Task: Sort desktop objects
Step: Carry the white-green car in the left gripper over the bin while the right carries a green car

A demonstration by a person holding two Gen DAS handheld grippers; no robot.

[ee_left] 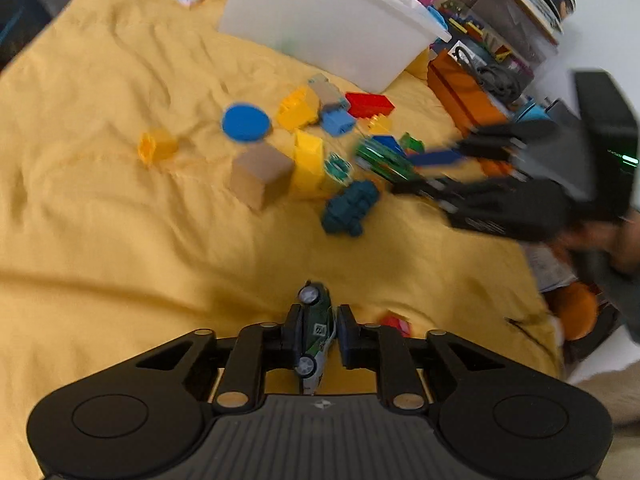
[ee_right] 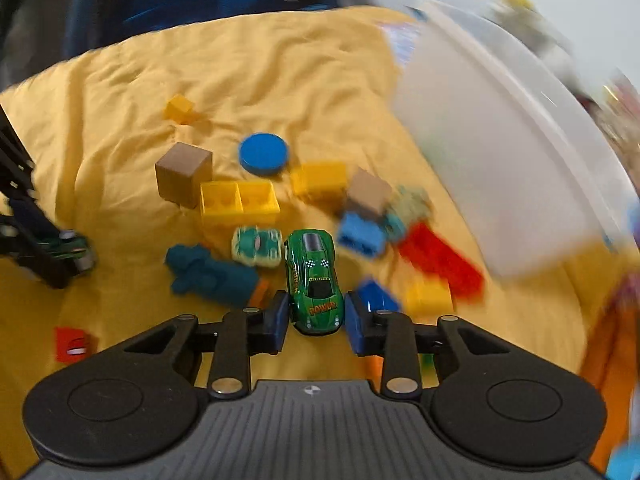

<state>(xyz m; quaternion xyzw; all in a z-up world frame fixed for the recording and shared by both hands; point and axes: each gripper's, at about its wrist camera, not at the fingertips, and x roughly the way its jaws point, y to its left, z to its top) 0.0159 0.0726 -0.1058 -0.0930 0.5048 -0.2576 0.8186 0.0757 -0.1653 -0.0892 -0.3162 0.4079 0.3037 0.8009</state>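
On the yellow cloth [ee_right: 248, 80] covering the tabletop, the left claw [ee_left: 318, 330] pinches a green-and-white toy car [ee_left: 316, 332] on its side between its two pads, wheels facing left in the left wrist view. Ahead of it lie a small yellow block [ee_left: 157, 146], a blue disc [ee_left: 246, 122], a tan wooden cube [ee_left: 260, 174] touching a long yellow brick [ee_left: 309, 160], and a dark teal toy [ee_left: 352, 206], with a red brick [ee_left: 369, 104] further back near the white bin [ee_left: 332, 28]. In the right wrist view, the same cube, disc and yellow brick sit mid-cloth, with a pale teal car [ee_right: 256, 246] just beside the dark teal toy. The right claw [ee_right: 316, 316] has its blue pads either side of a bright green toy car [ee_right: 314, 280], close to its flanks; whether they press it I cannot tell. A blue brick [ee_right: 360, 236] and the red brick lie to the right, blurred, near the bin
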